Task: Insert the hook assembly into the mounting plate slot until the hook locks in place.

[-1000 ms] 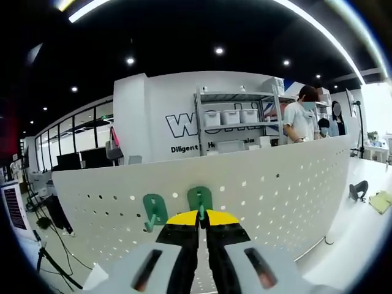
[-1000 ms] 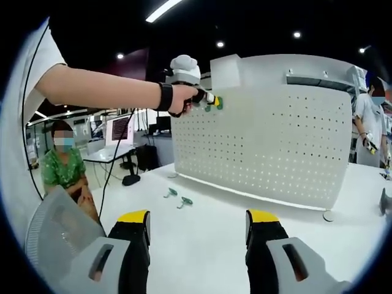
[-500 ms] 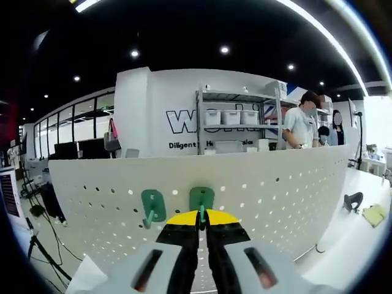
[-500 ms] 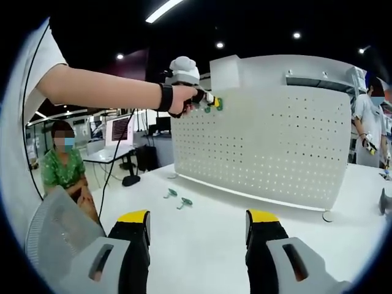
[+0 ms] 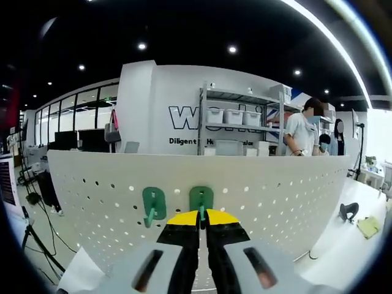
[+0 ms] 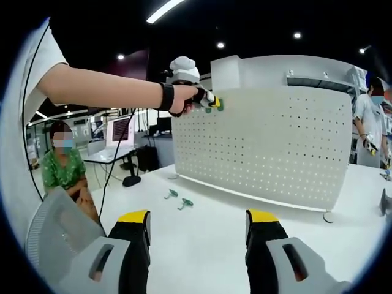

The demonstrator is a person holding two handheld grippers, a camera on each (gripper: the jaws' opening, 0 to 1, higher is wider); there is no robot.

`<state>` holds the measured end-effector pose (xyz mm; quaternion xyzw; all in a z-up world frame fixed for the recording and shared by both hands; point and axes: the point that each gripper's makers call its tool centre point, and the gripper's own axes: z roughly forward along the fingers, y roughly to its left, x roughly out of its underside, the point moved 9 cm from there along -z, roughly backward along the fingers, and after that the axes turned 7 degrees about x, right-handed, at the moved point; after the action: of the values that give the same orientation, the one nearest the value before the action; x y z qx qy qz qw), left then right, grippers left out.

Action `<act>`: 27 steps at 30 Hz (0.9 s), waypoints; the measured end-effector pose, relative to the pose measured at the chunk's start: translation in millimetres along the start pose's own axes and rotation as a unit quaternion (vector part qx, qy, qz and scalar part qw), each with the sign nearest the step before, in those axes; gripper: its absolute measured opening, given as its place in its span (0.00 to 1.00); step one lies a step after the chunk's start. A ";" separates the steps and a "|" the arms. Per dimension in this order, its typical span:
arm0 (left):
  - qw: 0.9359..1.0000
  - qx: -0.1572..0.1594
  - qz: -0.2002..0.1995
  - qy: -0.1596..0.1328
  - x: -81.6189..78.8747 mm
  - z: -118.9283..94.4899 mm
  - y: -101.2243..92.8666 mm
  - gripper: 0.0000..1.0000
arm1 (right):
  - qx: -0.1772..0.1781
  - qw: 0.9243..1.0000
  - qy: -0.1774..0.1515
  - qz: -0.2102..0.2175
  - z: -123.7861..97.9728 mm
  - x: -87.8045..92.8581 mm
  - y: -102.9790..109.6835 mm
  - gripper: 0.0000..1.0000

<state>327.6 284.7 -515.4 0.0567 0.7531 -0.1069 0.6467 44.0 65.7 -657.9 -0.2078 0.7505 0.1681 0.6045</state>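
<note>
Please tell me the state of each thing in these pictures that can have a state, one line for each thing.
Left gripper: shut on held hook.
Held hook: against the pegboard, near its top edge.
Second hook: hanging on the pegboard, beside the first.
Pegboard: standing upright on the table.
Spare hooks: lying loose on the table.
Right gripper: open, empty.

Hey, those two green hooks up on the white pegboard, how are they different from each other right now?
The right hook sits between the closed jaws of the left gripper; the left hook hangs free beside it with nothing touching it. The left hook's whole arm shows, curving down to its left, while the right hook's lower part is hidden behind the yellow jaw tips. Both are green, with rounded upright backplates flat against the pegboard, at about the same height near its top edge.
</note>
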 end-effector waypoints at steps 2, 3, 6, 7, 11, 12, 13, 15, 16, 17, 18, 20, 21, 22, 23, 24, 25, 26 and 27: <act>1.000 0.001 -0.001 0.002 -0.3 0.3 0.4 0.03 | -0.001 1.000 0.000 0.001 -0.3 0.4 0.1 0.64; 1.000 0.001 -0.001 0.003 -0.2 0.0 0.1 0.03 | -0.001 1.000 0.001 0.000 -0.3 0.8 0.2 0.64; 1.000 0.001 0.008 0.003 -0.1 0.1 -0.4 0.03 | -0.001 1.000 0.001 0.001 -0.2 0.7 0.0 0.63; 1.000 0.001 0.010 0.002 0.0 0.0 -0.7 0.03 | -0.001 1.000 -0.001 0.000 -0.1 0.2 0.0 0.63; 1.000 0.000 0.017 -0.001 -0.1 0.7 -1.2 0.03 | 0.000 1.000 0.001 0.001 -0.1 0.6 -0.8 0.63; 1.000 -0.001 0.019 -0.004 -0.5 1.0 -1.1 0.03 | 0.000 1.000 0.000 0.001 -0.3 0.7 -0.8 0.63; 1.000 -0.001 0.020 -0.004 -0.4 0.9 -1.3 0.03 | 0.000 1.000 0.000 0.002 -0.3 1.0 -0.8 0.63; 1.000 -0.001 0.027 -0.006 0.1 1.9 -1.4 0.03 | 0.001 1.000 0.002 0.002 -0.3 2.0 -0.7 0.63; 1.000 -0.001 0.025 -0.005 -0.3 1.9 -1.5 0.03 | 0.000 1.000 0.002 0.002 -0.2 2.2 -0.5 0.63; 1.000 -0.001 0.026 -0.003 -0.6 1.4 -1.7 0.03 | 0.000 1.000 0.002 0.003 -0.2 2.2 -0.2 0.63; 1.000 -0.002 0.026 -0.003 -0.3 1.4 -1.7 0.03 | 0.000 1.000 0.001 0.003 -0.1 2.2 -0.1 0.63; 1.000 -0.002 0.023 -0.004 -0.6 2.2 -1.3 0.03 | -0.002 1.000 0.001 0.004 0.5 2.6 0.3 0.63; 1.000 -0.003 0.020 -0.001 -1.1 1.8 -1.8 0.03 | -0.002 1.000 0.003 0.002 0.8 2.5 0.6 0.63; 1.000 -0.003 0.023 0.000 -1.1 1.9 -1.8 0.03 | -0.002 1.000 0.003 0.002 0.9 2.4 0.6 0.63; 1.000 -0.001 0.021 -0.002 -0.4 2.2 -0.6 0.02 | -0.003 1.000 0.001 0.002 1.1 1.9 0.6 0.63; 1.000 0.001 0.020 -0.005 0.1 2.5 0.1 0.02 | -0.004 1.000 -0.001 0.005 1.2 1.6 0.7 0.63; 1.000 0.002 0.020 -0.005 0.2 2.2 0.1 0.02 | -0.003 1.000 -0.002 0.006 1.3 1.4 0.4 0.63; 1.000 0.003 0.022 -0.004 -0.2 2.1 -0.2 0.02 | -0.003 1.000 -0.002 0.006 1.4 1.2 0.3 0.63; 1.000 0.003 0.024 -0.001 -0.9 1.8 -0.4 0.02 | -0.003 1.000 -0.001 0.004 1.7 1.2 0.3 0.63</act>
<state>329.4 284.0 -514.7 0.0767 0.7503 -0.0937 0.6499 45.0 66.7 -659.4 -0.2066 0.7503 0.1732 0.6037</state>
